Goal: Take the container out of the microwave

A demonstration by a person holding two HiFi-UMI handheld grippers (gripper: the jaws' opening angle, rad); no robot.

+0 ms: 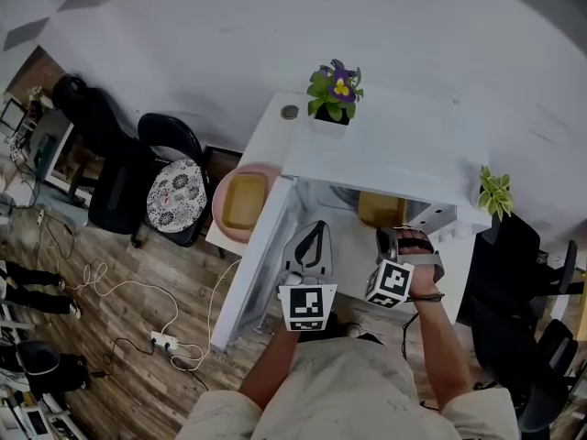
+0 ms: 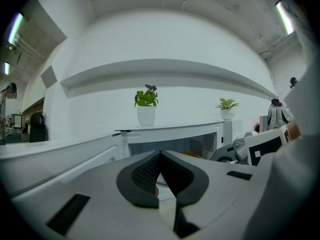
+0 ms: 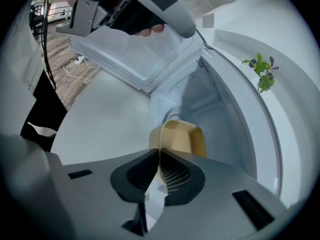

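The white microwave (image 1: 385,145) stands with its door (image 1: 252,264) swung wide to the left. Inside it, near the front, sits a yellow container (image 1: 381,209), which also fills the middle of the right gripper view (image 3: 182,136). My right gripper (image 3: 158,151) points down into the cavity and is shut on the container's near rim; in the head view it (image 1: 390,235) is at the oven's mouth. My left gripper (image 1: 314,229) hovers level before the opening, jaws together and holding nothing (image 2: 160,156). A sliver of the container (image 2: 192,155) shows past it.
A potted plant with purple flowers (image 1: 335,90) and a small round disc (image 1: 290,112) sit on the microwave's top. A second plant (image 1: 495,192) stands at the right. Left of the door are a pink round thing with a yellow tray (image 1: 243,202), black chairs (image 1: 174,186) and a power strip (image 1: 165,341).
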